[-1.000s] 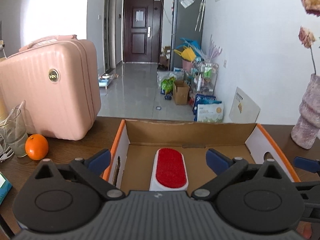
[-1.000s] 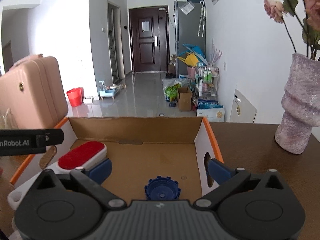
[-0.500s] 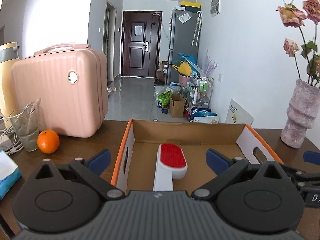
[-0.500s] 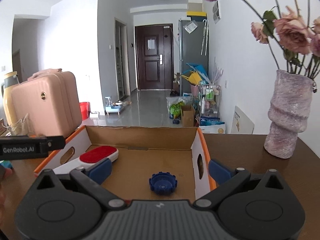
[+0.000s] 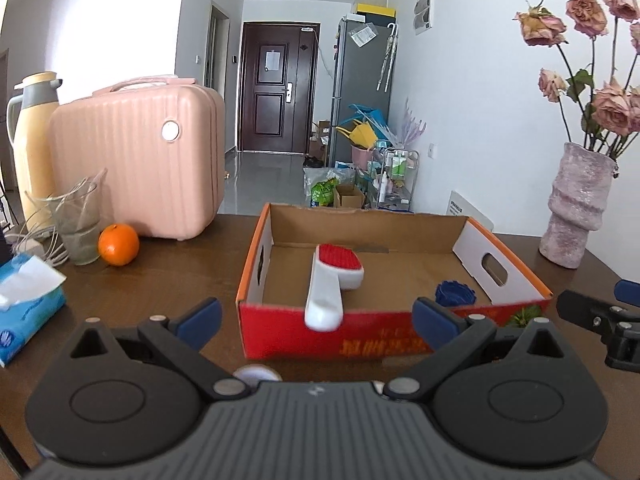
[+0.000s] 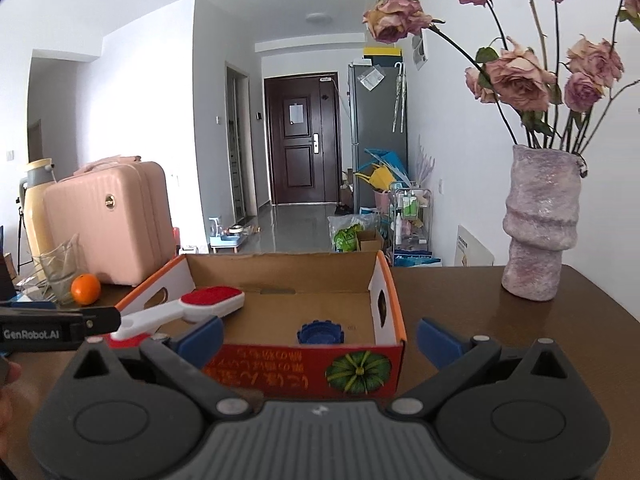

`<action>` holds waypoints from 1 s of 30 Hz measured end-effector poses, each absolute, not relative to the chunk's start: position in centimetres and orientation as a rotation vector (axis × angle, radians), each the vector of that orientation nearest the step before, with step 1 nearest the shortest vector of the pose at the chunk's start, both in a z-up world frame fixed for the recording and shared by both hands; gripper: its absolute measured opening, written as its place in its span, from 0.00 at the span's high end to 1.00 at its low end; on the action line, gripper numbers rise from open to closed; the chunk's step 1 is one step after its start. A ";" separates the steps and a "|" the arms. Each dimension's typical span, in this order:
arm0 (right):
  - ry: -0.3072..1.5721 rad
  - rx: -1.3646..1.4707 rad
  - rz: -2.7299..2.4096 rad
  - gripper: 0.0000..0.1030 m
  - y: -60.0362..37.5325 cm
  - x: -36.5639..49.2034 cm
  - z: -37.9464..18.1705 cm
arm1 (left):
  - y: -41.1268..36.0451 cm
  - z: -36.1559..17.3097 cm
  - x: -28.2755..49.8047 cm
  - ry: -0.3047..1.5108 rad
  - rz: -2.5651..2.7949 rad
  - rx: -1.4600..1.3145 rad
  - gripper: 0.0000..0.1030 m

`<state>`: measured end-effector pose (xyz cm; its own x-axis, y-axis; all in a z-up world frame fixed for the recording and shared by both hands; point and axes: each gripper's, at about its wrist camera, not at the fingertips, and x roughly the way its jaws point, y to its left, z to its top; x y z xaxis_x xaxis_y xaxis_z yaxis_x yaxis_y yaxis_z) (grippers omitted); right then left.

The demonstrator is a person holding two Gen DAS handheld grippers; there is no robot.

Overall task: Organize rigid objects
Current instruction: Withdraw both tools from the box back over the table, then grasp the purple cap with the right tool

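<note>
A cardboard box (image 5: 394,342) with a red front and orange rims stands on the brown table. Inside it lies a white brush with a red pad (image 5: 334,278), its handle sticking out over the front wall, and a blue toothed cap (image 5: 455,293) near the right wall. My left gripper (image 5: 316,314) is open in front of the box with nothing between its fingers. My right gripper (image 6: 320,334) is open too, before the box (image 6: 304,372), where the brush (image 6: 188,310) and the cap (image 6: 320,333) show again. A small white round object (image 5: 256,374) lies just under my left gripper.
A pink suitcase (image 5: 140,160), a yellow thermos (image 5: 34,144), a glass (image 5: 78,224), an orange (image 5: 118,244) and a blue tissue pack (image 5: 26,300) stand at the left. A purple vase with dried roses (image 6: 542,224) stands at the right. The table's far edge lies behind the box.
Both grippers have drawn back and up out of the box, so its red front now shows. The brush and the blue cap stay inside.
</note>
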<state>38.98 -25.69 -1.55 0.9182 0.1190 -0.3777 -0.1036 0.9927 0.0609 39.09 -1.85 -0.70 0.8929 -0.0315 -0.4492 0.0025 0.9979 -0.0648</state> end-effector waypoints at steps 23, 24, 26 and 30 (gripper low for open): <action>0.556 0.012 0.030 0.00 -25.0 29.5 -7.9 | -0.3 -3.1 29.4 0.526 -0.043 -0.062 0.00; 0.565 0.008 0.028 0.01 -24.9 29.6 -8.1 | -0.3 -3.3 29.2 0.531 -0.044 -0.058 0.00; 0.579 0.004 0.018 0.03 -24.9 29.8 -8.4 | -0.2 -3.6 28.8 0.535 -0.046 -0.052 0.00; 0.614 0.005 0.016 0.09 -24.9 30.5 -9.1 | 0.0 -3.8 28.3 0.539 -0.054 -0.051 0.00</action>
<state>30.54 -24.86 -9.12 0.8172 0.0168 -0.5761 -0.0136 0.9999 0.0098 28.34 -0.04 -3.84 0.8569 -0.0651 -0.5114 0.0381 0.9973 -0.0631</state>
